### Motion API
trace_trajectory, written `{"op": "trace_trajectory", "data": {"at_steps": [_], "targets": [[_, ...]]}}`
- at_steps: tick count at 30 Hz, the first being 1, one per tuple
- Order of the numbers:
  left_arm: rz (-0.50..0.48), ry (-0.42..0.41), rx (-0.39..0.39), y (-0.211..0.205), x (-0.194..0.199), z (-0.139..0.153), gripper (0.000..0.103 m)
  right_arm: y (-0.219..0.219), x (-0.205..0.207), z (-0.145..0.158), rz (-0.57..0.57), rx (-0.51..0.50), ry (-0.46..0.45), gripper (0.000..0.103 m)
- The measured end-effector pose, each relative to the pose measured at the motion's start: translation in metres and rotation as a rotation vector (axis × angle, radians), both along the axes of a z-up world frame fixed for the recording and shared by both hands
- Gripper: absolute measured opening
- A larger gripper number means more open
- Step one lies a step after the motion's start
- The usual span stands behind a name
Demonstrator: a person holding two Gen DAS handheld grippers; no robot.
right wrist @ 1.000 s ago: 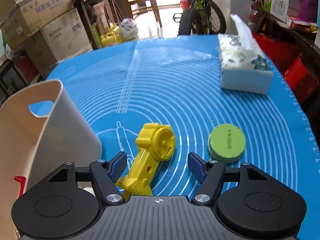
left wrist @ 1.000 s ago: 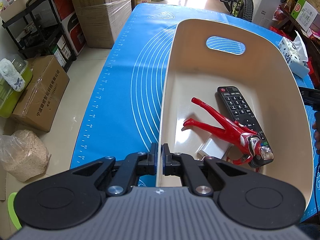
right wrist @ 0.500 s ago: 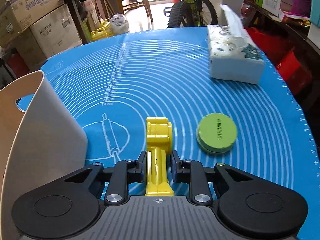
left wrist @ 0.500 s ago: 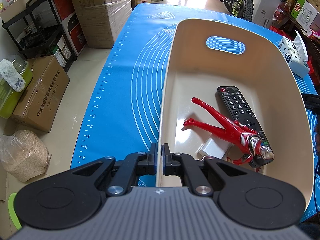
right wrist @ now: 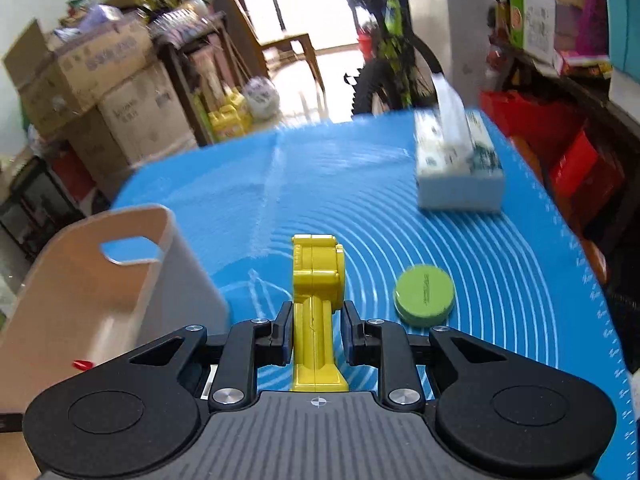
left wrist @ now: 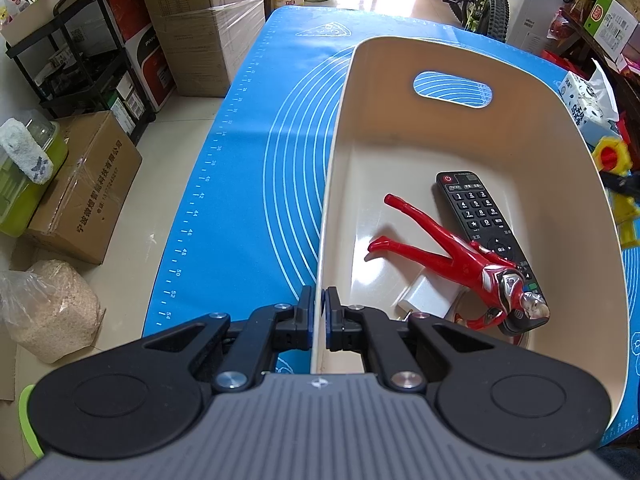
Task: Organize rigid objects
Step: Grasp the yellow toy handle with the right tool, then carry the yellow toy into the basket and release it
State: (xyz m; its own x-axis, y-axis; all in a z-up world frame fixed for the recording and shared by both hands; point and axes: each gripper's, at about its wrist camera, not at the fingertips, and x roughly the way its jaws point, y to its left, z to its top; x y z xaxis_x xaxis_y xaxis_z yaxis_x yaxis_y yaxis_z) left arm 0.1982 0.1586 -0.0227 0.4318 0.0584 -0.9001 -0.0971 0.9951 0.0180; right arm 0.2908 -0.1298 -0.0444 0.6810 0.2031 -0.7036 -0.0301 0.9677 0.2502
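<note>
A cream plastic bin (left wrist: pixel 472 136) stands on the blue mat. My left gripper (left wrist: pixel 318 300) is shut on its near rim. Inside lie a black remote (left wrist: pixel 480 220), a red toy figure (left wrist: pixel 440 252) and a white charger (left wrist: pixel 426 296). My right gripper (right wrist: pixel 316 316) is shut on a yellow toy (right wrist: pixel 318 280) and holds it above the mat, to the right of the bin (right wrist: pixel 92 288). The yellow toy also shows beyond the bin's right wall in the left wrist view (left wrist: pixel 612 156). A green round tin (right wrist: pixel 424 294) lies on the mat to the right of the toy.
A tissue box (right wrist: pixel 456 168) stands at the mat's far right. Cardboard boxes (right wrist: pixel 112 92), shelves and a bicycle (right wrist: pixel 384 52) surround the table. The mat's left edge (left wrist: pixel 192 216) drops to the floor with boxes below.
My right gripper closed on the yellow toy and lifted it off the mat; the view is blurred with motion. My left gripper stayed shut on the bin's rim.
</note>
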Motion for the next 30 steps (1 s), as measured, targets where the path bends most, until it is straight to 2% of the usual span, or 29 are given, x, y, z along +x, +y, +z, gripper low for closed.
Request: {"op": "trace_trajectory", "data": {"at_steps": [7, 12, 19, 30], "targets": [[0.000, 0.000, 0.000, 0.000, 0.000, 0.000, 0.007, 0.020, -0.018, 0.055, 0.107, 0.017, -0.133, 0.033], [0.001, 0.000, -0.002, 0.000, 0.000, 0.000, 0.007, 0.046, -0.024, 0.074, 0.207, 0.041, -0.155, 0.033], [0.000, 0.000, -0.002, 0.000, 0.000, 0.000, 0.007, 0.091, -0.030, 0.070, 0.375, 0.031, -0.106, 0.033], [-0.001, 0.000, 0.002, 0.000, 0.000, 0.000, 0.007, 0.139, -0.043, 0.033, 0.502, -0.006, 0.028, 0.033]]}}
